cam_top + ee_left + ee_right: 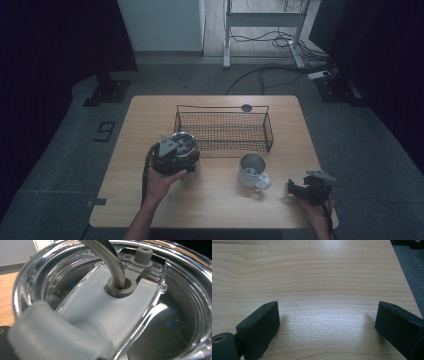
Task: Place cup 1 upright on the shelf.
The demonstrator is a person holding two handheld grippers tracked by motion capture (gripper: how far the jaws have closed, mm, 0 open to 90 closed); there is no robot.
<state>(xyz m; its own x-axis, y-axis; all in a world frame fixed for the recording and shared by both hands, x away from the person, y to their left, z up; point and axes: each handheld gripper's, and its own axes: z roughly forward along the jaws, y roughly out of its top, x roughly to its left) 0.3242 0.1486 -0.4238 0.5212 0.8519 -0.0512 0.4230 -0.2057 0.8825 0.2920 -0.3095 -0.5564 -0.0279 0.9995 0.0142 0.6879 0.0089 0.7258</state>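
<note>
A steel tumbler (185, 141) with a clear lid stands at the table's left, just in front of the wire basket. My left gripper (171, 156) is right over it, held by a hand. In the left gripper view the lid (100, 312) is very close, with a bent metal straw (110, 257) passing through a grey grommet (120, 287), and the jaws are hidden. My right gripper (298, 188) rests low at the table's front right, open (327, 325) over bare wood. A metal mug (252, 170) stands between the two grippers.
A black wire basket (270, 131) sits at the back middle of the wooden table (210, 205). The table's right edge is close to my right gripper. Cables and a metal stand's legs lie on the floor behind the table.
</note>
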